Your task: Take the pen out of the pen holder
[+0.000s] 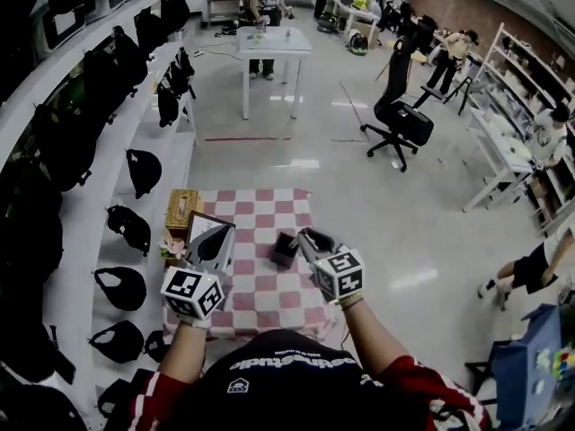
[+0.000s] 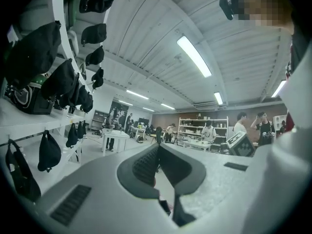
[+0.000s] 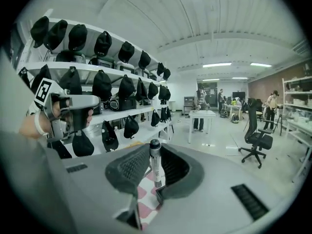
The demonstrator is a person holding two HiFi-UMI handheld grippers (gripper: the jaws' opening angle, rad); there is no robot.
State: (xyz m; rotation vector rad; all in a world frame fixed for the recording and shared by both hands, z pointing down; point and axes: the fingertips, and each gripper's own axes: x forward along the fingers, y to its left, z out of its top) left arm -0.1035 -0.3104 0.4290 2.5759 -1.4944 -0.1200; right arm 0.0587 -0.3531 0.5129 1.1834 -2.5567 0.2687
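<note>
A small table with a red-and-white checked cloth bears a black pen holder near its middle. Just right of the holder and above it, my right gripper is shut on a silver pen. The pen stands upright between the pads in the right gripper view, its dark cap above the right gripper. In the head view I cannot make the pen out. My left gripper hovers left of the holder, clear of it. Its jaws meet at the tips with nothing between them; the left gripper points level into the room.
A woven box and a small flower ornament sit at the cloth's left edge. Shelves of black bags run along the left. A white table, an office chair and several people are farther off.
</note>
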